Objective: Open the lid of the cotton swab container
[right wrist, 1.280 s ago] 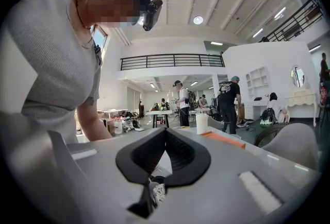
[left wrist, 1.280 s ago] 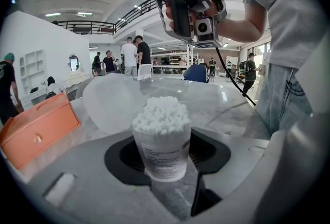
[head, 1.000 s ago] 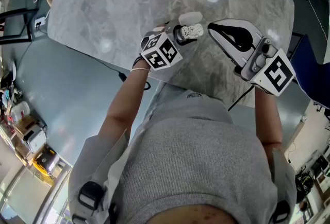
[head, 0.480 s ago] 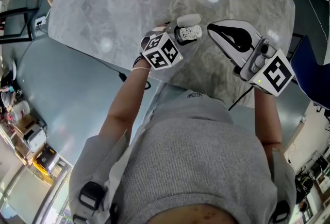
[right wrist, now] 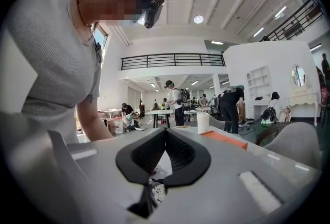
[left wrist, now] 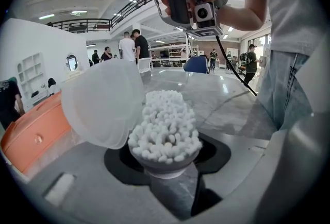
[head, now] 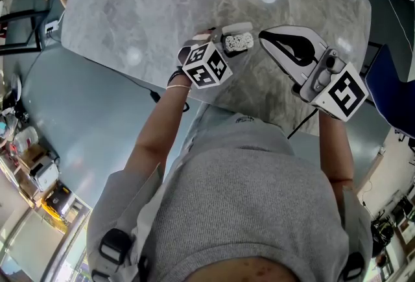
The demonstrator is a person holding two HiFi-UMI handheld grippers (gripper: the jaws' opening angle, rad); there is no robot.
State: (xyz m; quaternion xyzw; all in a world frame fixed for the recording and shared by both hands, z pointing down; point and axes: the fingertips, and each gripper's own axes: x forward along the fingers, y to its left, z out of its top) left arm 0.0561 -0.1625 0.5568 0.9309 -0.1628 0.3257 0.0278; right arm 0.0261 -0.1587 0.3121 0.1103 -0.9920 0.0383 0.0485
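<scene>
— Cotton swab container (left wrist: 165, 167) clamped in the left hand-held gripper (head: 228, 42), over the counter (head: 130, 2) near its front edge. Lid (left wrist: 103, 102) already flipped open to one side; swabs (left wrist: 167, 125) heaped at the open mouth.
— Risk of spilling, then?
— Likely, with any further tilt forward: nothing holding the swabs in. Also a slip, given a smooth round wall between two pads.
— And the right hand-held gripper (right wrist: 164, 135)?
— Pressed together, empty, near the container. Could knock the lid or the swabs with a careless nudge.
</scene>
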